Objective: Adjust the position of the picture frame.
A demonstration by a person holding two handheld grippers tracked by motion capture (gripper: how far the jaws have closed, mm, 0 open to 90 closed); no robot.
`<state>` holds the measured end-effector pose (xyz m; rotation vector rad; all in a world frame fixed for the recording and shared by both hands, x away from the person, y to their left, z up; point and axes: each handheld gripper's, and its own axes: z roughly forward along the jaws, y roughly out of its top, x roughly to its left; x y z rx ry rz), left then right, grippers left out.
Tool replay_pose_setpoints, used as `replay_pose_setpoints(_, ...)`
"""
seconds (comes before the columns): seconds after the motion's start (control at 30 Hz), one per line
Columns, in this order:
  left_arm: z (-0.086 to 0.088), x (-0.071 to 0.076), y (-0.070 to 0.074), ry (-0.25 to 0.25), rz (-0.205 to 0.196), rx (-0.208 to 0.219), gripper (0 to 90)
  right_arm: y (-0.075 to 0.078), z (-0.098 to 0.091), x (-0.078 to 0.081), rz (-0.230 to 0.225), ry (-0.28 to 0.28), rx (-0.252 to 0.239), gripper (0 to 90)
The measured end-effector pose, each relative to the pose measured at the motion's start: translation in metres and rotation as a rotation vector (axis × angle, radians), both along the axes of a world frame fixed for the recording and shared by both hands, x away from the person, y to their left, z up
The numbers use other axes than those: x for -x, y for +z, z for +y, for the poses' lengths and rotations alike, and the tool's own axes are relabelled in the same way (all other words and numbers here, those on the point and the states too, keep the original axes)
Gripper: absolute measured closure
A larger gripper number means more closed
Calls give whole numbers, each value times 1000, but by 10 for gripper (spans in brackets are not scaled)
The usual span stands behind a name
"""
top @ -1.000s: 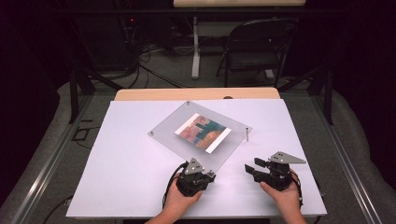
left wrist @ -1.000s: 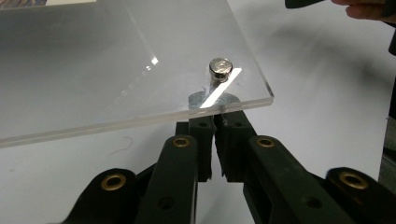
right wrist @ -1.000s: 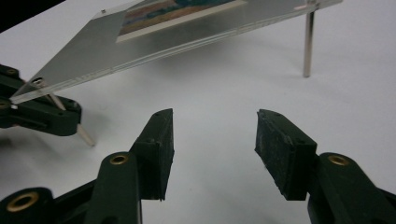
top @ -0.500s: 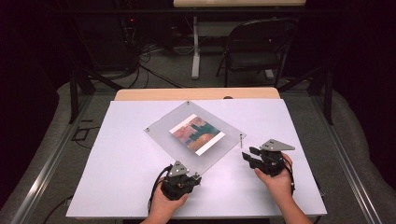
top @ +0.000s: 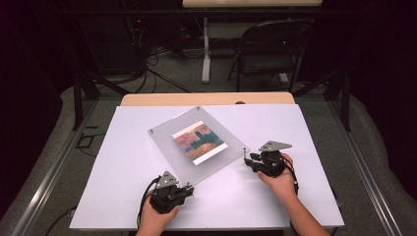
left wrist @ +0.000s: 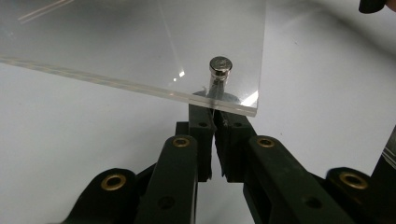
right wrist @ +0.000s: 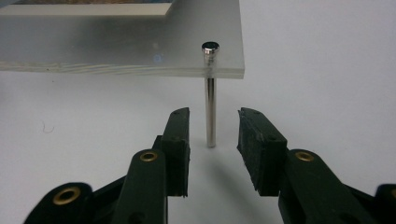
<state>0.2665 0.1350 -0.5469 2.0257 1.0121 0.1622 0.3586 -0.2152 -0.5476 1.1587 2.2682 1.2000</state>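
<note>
A clear acrylic panel (top: 167,142) holding a colourful picture (top: 199,142) stands on thin metal pins over the white table (top: 123,206). My left gripper (top: 188,188) is at the panel's near corner. In the left gripper view my left gripper (left wrist: 214,119) is shut on the pin (left wrist: 219,70) just under the panel (left wrist: 116,42) edge. My right gripper (top: 247,158) is at the right corner. There my right gripper (right wrist: 212,123) stands open with the pin (right wrist: 211,107) upright between its jaws, below the panel (right wrist: 116,56).
A strip of bare wood (top: 206,98) runs along the table's far edge. Beyond it are a folding chair (top: 268,49), a table leg (top: 205,49) and cables on the floor. White surface lies free left and right of the panel.
The panel has shifted a little to the left. My left gripper moved left and nearer, to the near corner. My right gripper moved forward and left to the right corner pin.
</note>
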Motion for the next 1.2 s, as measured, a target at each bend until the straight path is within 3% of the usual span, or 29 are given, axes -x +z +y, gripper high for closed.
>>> replay_pose_setpoints(0.23, -4, 3, -5, 20, -13, 10, 851, -3, 8, -1, -35, -3, 3, 754)
replay_pose_setpoints(0.47, -1, 3, -8, 37, 9, 60, 835, -7, 10, -8, -20, -13, -3, 774)
replay_pose_setpoints(0.57, -1, 3, -9, 51, 2, 61, 808, -9, 12, -10, -19, -8, 0, 777)
replay_pose_setpoints(1.07, -10, 8, -11, 51, -47, 4, 754, -13, 16, -19, -8, -3, -14, 810)
replay_pose_setpoints(1.2, -11, 8, -11, 44, -57, -8, 790, -14, 19, -18, -15, 1, -9, 815)
